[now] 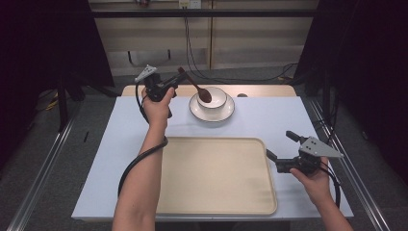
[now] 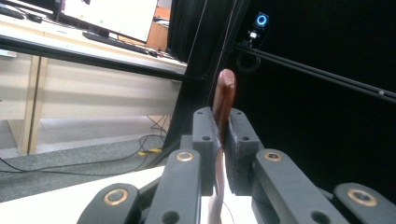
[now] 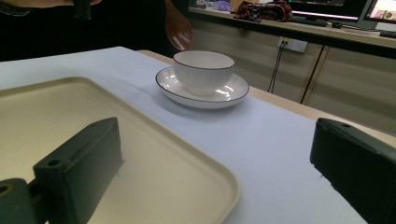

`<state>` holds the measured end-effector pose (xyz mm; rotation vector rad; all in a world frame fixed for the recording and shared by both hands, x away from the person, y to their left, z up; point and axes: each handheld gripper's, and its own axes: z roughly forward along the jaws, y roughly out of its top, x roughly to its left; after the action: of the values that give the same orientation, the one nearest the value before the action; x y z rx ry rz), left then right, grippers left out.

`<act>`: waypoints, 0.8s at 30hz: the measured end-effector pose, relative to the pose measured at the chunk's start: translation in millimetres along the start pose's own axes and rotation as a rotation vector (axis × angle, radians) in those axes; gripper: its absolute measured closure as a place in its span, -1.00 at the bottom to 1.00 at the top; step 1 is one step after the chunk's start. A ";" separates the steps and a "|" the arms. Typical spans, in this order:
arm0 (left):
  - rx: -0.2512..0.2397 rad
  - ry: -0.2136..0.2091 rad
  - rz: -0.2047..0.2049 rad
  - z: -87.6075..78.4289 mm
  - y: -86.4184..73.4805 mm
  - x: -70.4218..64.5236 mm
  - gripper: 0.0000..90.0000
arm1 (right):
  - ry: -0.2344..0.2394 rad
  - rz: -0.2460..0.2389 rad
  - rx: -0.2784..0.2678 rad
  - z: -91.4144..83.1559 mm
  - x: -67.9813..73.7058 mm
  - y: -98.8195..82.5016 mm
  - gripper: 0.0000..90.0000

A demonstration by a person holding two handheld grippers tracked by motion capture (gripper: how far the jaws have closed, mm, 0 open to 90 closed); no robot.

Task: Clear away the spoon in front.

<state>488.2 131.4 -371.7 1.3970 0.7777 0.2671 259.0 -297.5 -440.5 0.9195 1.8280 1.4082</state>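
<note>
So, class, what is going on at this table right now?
A person works with a gripper in each hand. The left gripper is shut on the handle of a brown spoon, holding it above the white bowl, which sits on a saucer. The right gripper waits open beside the cream tray, holding nothing.

On the counter a bowl sits on a plate, behind the tray. A spoon hangs above the bowl.
</note>
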 end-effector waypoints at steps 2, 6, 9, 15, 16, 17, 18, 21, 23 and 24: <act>0.006 -0.002 0.001 -2.4 2.2 -2.3 0.86 | 0.001 0.000 -0.001 0.1 0.3 -0.1 -0.96; 0.004 -0.013 -0.010 -7.0 6.2 -6.4 0.86 | 0.005 -0.001 0.000 0.6 0.8 -0.3 -0.96; 0.047 -0.030 0.005 -11.4 8.4 -6.5 0.86 | 0.029 -0.001 0.004 1.5 1.4 -0.8 -0.98; 0.069 -0.034 0.004 -18.6 10.9 -9.2 0.86 | 0.024 0.005 -0.002 1.8 2.8 -0.3 -0.98; 0.080 -0.043 0.017 -21.7 11.9 -10.1 0.86 | 0.025 0.000 -0.006 1.7 2.1 -0.3 -0.99; 0.080 -0.043 0.017 -21.7 11.9 -10.1 0.86 | 0.025 0.000 -0.006 1.7 2.1 -0.3 -0.99; 0.090 -0.033 0.024 -24.5 12.3 -11.5 0.86 | 0.031 -0.001 -0.001 1.4 2.0 -0.5 -0.99; 0.084 -0.040 0.013 -29.4 12.6 -12.5 0.86 | 0.037 -0.005 0.000 1.9 2.9 -0.8 -0.99; 0.096 -0.039 0.022 -33.4 13.7 -12.1 0.86 | 0.038 -0.004 0.000 2.1 3.8 -0.7 -1.00; 0.101 -0.036 0.024 -35.2 14.1 -12.3 0.86 | 0.040 -0.005 -0.003 2.2 3.8 -0.7 -1.00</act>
<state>460.9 154.2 -353.7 1.5026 0.7538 0.2234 258.6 -293.3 -441.9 0.8914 1.8556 1.4353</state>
